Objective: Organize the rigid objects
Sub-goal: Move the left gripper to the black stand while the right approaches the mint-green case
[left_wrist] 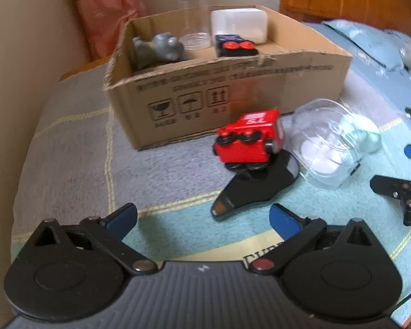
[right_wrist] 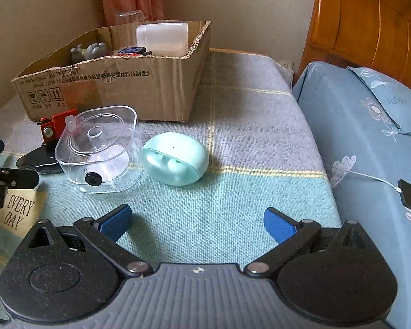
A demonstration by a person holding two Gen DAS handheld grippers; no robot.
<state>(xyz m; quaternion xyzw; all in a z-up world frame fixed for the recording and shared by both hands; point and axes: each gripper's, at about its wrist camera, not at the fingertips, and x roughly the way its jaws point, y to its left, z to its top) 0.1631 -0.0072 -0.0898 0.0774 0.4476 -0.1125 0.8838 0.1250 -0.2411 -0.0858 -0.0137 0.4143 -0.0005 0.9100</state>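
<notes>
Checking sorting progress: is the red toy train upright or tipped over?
Tipped: the red toy train lies on its side, wheels facing sideways, outside the cardboard box.

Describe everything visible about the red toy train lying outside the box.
The red toy train is a blocky, glossy, hard-looking piece with black wheels and a white marking on one face. It lies tipped on its side, wheels facing the left camera, on top of a flat black object on the blanket, just before the cardboard box and beside a clear plastic container. Neither gripper touches it.
</notes>
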